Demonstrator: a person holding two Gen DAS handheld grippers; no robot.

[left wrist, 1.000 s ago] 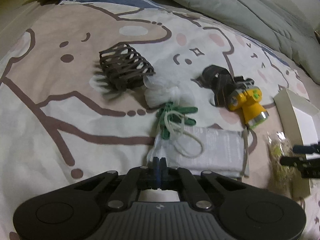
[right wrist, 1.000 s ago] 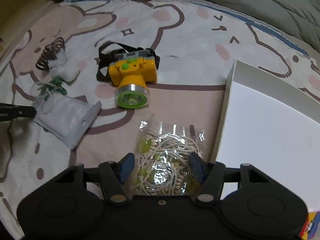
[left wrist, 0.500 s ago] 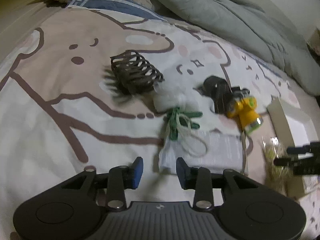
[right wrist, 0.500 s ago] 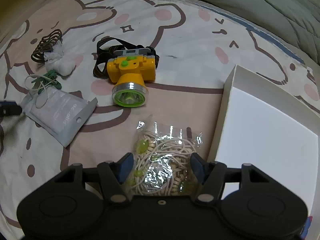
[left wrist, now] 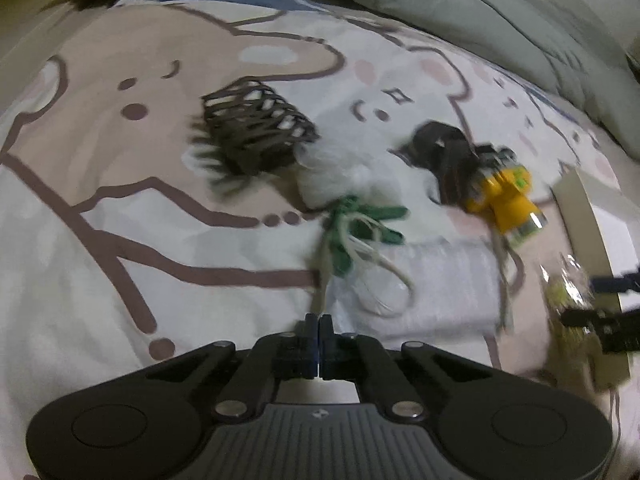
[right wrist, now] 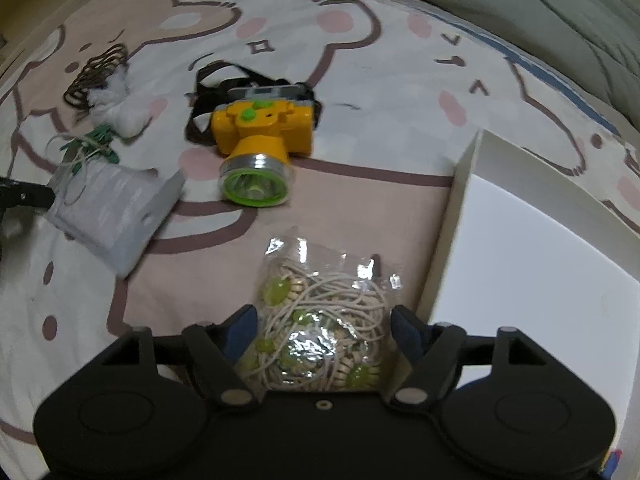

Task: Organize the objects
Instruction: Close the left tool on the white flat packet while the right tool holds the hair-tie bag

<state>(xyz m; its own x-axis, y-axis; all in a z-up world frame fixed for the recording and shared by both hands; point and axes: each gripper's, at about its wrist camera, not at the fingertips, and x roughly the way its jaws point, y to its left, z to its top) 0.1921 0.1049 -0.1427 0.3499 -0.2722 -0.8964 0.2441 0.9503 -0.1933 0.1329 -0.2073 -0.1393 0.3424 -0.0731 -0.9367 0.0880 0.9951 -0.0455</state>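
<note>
- The left gripper (left wrist: pixel 319 326) was clenched, its two blue pads pressed together with nothing visible between them, just at the near corner of a flat grey packet (left wrist: pixel 424 284) lying on the bed.
- Whether the pads pinched that corner could not be told; the left wrist view was blurred.
- The right gripper (right wrist: pixel 324 332) hung over a clear bag of cord and green beads (right wrist: pixel 320 320), its jaws opening, the bag between the pads but with a gap on each side.
- The bag lay on the cartoon-print bedsheet (right wrist: pixel 360 80), just beside the left wall of a shallow white box (right wrist: pixel 540 248).
- A yellow headlamp (right wrist: pixel 260 148) with a green-rimmed lens and a black strap lay beyond the bag, near the middle of the sheet.
- A green clip with looped cord (left wrist: pixel 360 228) rested at the far end of the grey packet, partly on it.
- A white fluffy wad (left wrist: pixel 340 176) lay touching a brown open-weave holder (left wrist: pixel 256 132) farther back.
- A grey-green quilt (left wrist: pixel 500 8) was bunched along the far edge of the bed.
</note>
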